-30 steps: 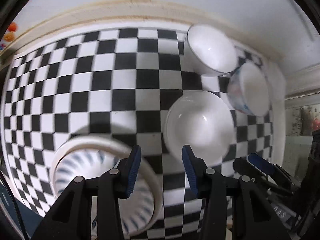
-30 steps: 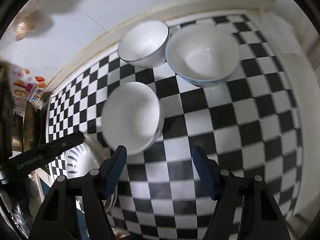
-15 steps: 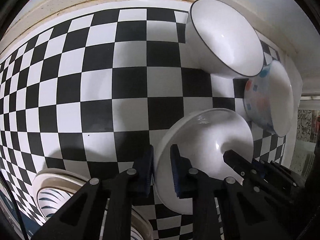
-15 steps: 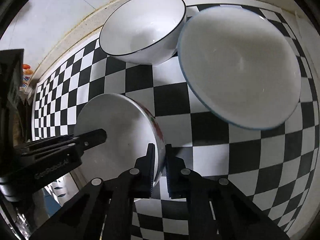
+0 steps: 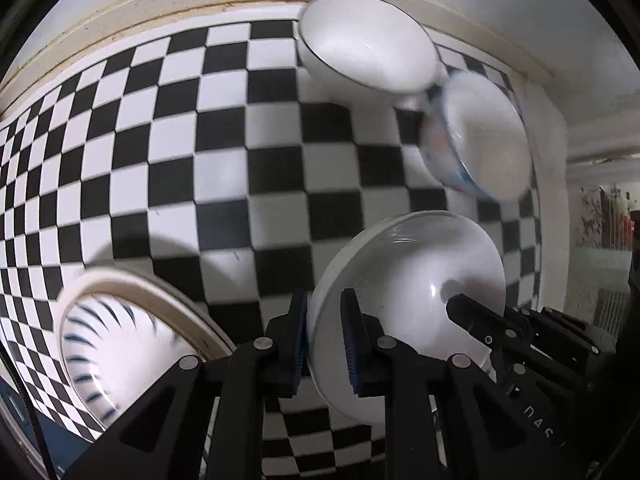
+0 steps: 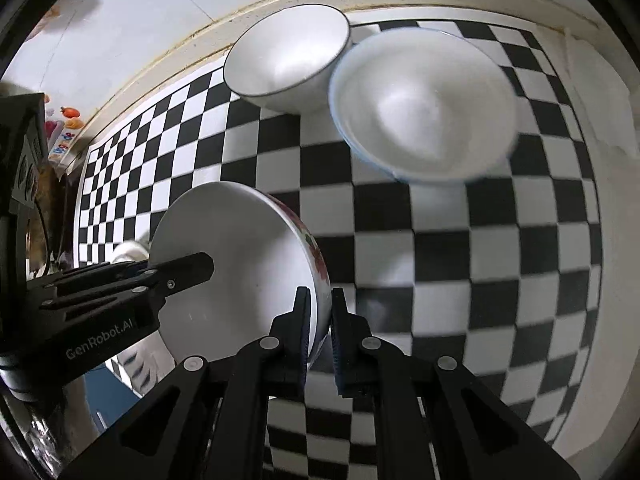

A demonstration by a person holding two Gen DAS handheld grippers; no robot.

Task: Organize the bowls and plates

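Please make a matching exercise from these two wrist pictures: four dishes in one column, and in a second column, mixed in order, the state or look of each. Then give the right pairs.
Things
1. bowl with flower pattern
2. black-rimmed bowl
3. blue-rimmed bowl
4. striped plate

States
A. lies at the lower left in the left wrist view, blue strokes on it
B. stands nearest the back wall
C. rim clamped on opposite sides by the left gripper and the right gripper
D. widest bowl, beside the black-rimmed one

Pairs: 1-C, 2-B, 3-D, 4-A
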